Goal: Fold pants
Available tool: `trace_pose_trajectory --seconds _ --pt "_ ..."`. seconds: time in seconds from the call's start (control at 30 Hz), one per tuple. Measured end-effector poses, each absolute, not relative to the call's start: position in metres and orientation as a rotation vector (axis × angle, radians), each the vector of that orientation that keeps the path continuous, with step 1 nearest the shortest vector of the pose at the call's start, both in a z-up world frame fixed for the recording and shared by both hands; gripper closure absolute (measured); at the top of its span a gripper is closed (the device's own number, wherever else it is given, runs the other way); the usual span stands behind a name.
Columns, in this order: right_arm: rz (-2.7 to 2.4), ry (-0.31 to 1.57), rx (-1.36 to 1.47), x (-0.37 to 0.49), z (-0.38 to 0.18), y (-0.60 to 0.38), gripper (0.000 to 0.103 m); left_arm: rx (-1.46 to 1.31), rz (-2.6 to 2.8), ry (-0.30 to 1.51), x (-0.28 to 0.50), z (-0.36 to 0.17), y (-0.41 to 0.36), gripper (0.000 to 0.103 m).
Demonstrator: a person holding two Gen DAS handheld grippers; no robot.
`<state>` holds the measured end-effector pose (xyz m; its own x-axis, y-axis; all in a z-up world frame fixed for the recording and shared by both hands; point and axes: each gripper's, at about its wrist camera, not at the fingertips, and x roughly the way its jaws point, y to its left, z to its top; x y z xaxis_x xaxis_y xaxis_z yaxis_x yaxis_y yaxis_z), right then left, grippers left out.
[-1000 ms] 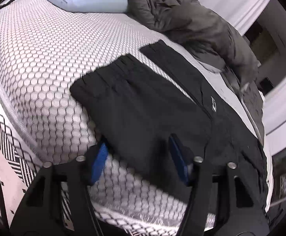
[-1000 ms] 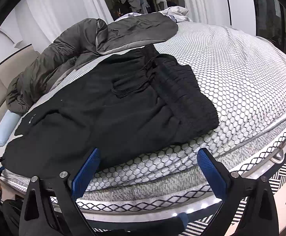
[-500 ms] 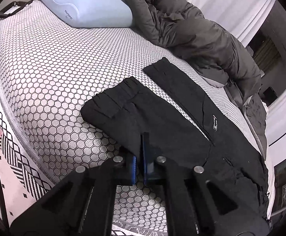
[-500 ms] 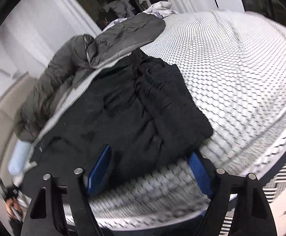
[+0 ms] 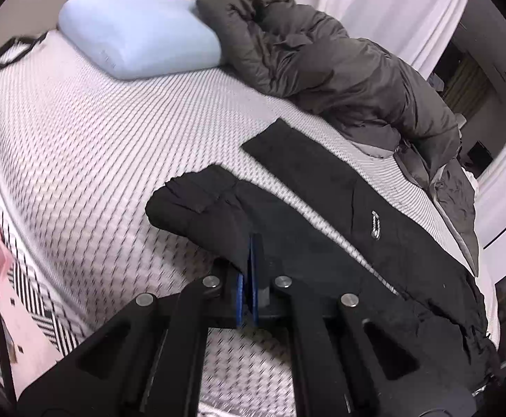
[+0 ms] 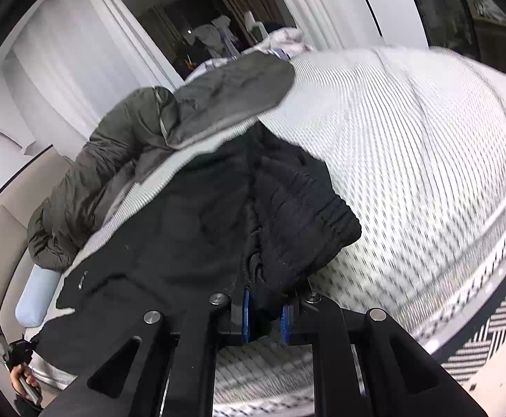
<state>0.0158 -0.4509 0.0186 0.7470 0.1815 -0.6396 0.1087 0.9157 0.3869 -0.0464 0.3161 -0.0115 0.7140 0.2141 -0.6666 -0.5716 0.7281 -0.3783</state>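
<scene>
Black pants [image 5: 340,222] lie spread on a bed with a white honeycomb-patterned cover [image 5: 79,139]. In the left wrist view my left gripper [image 5: 249,264] is shut on the near edge of one pant leg near its hem and lifts it slightly off the bed. The other leg [image 5: 298,160] lies flat beyond it. In the right wrist view the pants [image 6: 190,243] show their elastic waistband [image 6: 305,208]. My right gripper [image 6: 265,307] is shut on the near corner of the waistband, by the drawstring.
A dark grey puffy jacket [image 5: 340,62] lies along the far side of the bed, also in the right wrist view [image 6: 131,160]. A light blue pillow [image 5: 138,41] sits at the head. The bed edge with black-and-white trim [image 6: 489,295] runs close to both grippers.
Both grippers were open a second ago. The left one closed on the pant leg edge first, then the right one closed on the waistband. Both now lift the fabric a little.
</scene>
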Motion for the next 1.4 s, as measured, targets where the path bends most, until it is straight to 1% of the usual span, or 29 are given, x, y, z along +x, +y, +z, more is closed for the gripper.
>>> trace_pose_trajectory --seconds 0.23,0.33,0.47,0.67,0.87,0.9,0.93,0.97,1.0,1.03,1.07,1.1,1.13,1.2,1.27,1.3,1.33,1.4 --pt "0.013 0.642 0.363 0.072 0.062 -0.428 0.092 -0.557 0.472 0.603 0.016 0.033 0.323 0.103" --pt "-0.022 0.628 0.336 0.116 0.076 -0.414 0.092 -0.560 0.468 0.619 0.056 0.045 0.331 0.103" --pt "-0.056 0.656 0.268 0.186 0.084 -0.394 0.092 -0.515 0.497 0.678 0.129 0.049 0.335 0.103" --pt "-0.108 0.760 0.190 0.287 0.063 -0.379 0.092 -0.477 0.530 0.780 0.238 0.025 0.344 0.103" --pt "-0.148 0.833 0.124 0.349 0.025 -0.364 0.092 -0.451 0.562 0.875 0.299 -0.018 0.356 0.102" --pt "-0.156 0.848 0.117 0.356 0.019 -0.362 0.090 -0.445 0.565 0.910 0.305 -0.027 0.358 0.100" --pt "-0.159 0.876 0.108 0.366 0.011 -0.359 0.085 -0.442 0.562 0.937 0.309 -0.033 0.359 0.096" --pt "-0.161 0.895 0.098 0.370 0.007 -0.358 0.082 -0.446 0.544 0.942 0.311 -0.037 0.360 0.092" --pt "-0.163 0.903 0.094 0.371 0.004 -0.358 0.072 -0.453 0.529 0.935 0.310 -0.037 0.361 0.078" --pt "-0.167 0.897 0.095 0.369 0.004 -0.359 0.054 -0.465 0.513 0.925 0.307 -0.036 0.363 0.049" --pt "-0.158 0.871 0.102 0.365 0.008 -0.362 0.047 -0.485 0.497 0.914 0.303 -0.035 0.365 0.035" --pt "-0.157 0.852 0.109 0.360 0.011 -0.364 0.037 -0.493 0.503 0.906 0.296 -0.031 0.367 0.012" --pt "-0.169 0.827 0.115 0.352 0.017 -0.369 0.035 -0.489 0.536 0.888 0.288 -0.026 0.368 0.005" --pt "-0.185 0.806 0.138 0.334 0.025 -0.377 0.033 -0.481 0.559 0.854 0.274 -0.014 0.370 0.004" --pt "-0.176 0.795 0.181 0.312 0.030 -0.381 0.026 -0.502 0.545 0.846 0.257 -0.005 0.366 0.004" --pt "-0.173 0.786 0.196 0.301 0.032 -0.382 0.020 -0.503 0.537 0.846 0.251 -0.002 0.362 0.004" --pt "-0.165 0.776 0.204 0.289 0.034 -0.382 0.018 -0.503 0.527 0.845 0.244 0.001 0.356 0.004" --pt "-0.133 0.777 0.200 0.266 0.037 -0.382 0.018 -0.526 0.497 0.829 0.223 0.008 0.341 0.004"
